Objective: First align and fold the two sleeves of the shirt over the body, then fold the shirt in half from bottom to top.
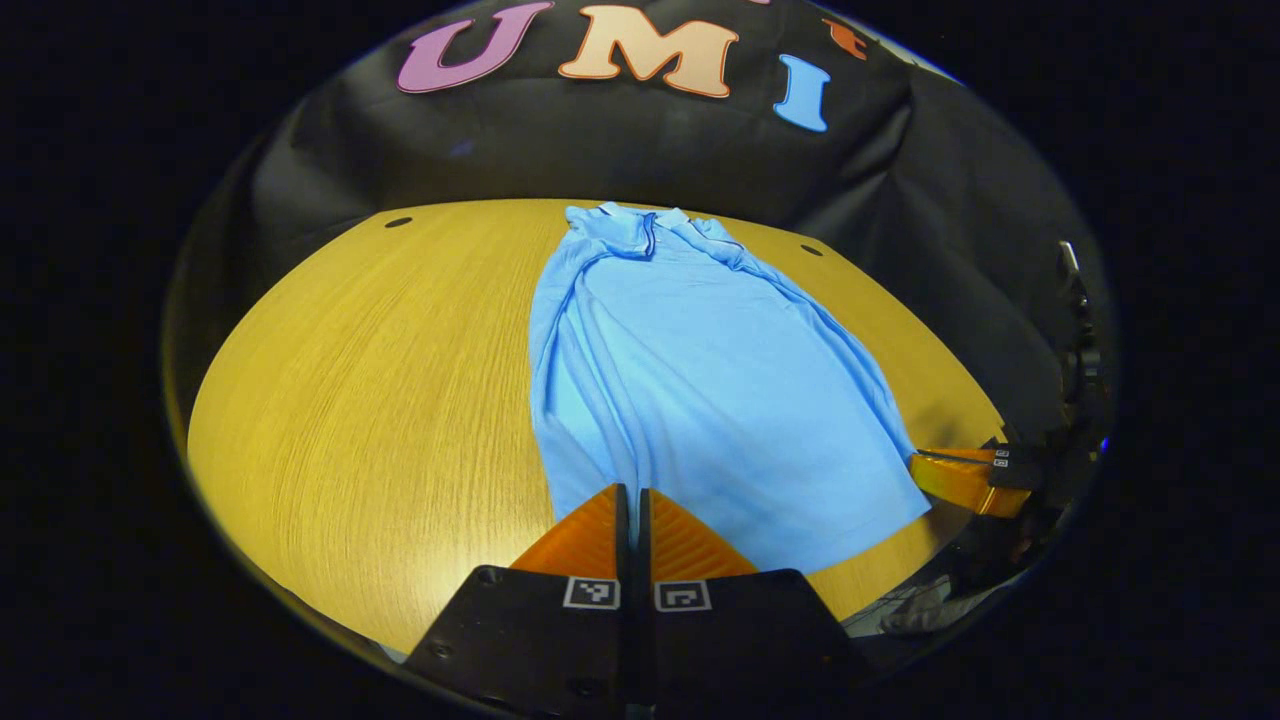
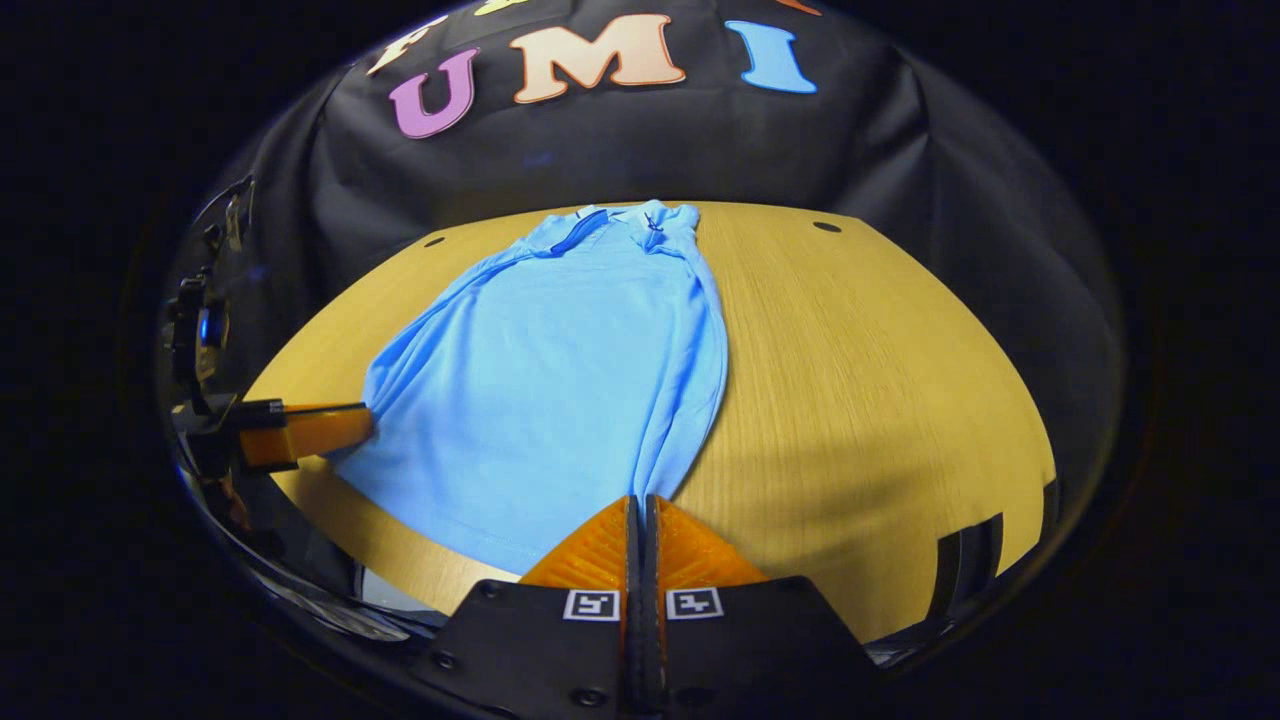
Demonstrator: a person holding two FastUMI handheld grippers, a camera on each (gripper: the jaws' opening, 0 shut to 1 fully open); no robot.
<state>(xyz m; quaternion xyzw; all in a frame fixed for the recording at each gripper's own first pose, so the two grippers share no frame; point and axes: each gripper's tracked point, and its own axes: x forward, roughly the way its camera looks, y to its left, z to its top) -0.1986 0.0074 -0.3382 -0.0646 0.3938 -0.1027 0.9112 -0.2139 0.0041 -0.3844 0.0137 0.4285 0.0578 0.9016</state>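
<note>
A light blue polo shirt [image 1: 700,400] lies flat on the wooden table [image 1: 380,400], collar far from me, both sleeves folded in over the body. My left gripper [image 1: 632,492] is shut at the near hem's left corner, with cloth pinched between its fingers. In the right gripper view the same shirt [image 2: 560,380] runs away from my right gripper [image 2: 640,500], which is shut on the hem's right corner. Each view also shows the other gripper low at the opposite hem corner: the right one [image 1: 925,465] and the left one [image 2: 355,425].
The table's near edge [image 2: 420,585] runs just under both grippers. Small dark holes [image 1: 398,222] [image 2: 827,227] mark the table's far corners. Bare wood [image 2: 880,400] spreads on either side of the shirt, and the black cloth wall [image 1: 620,150] stands behind.
</note>
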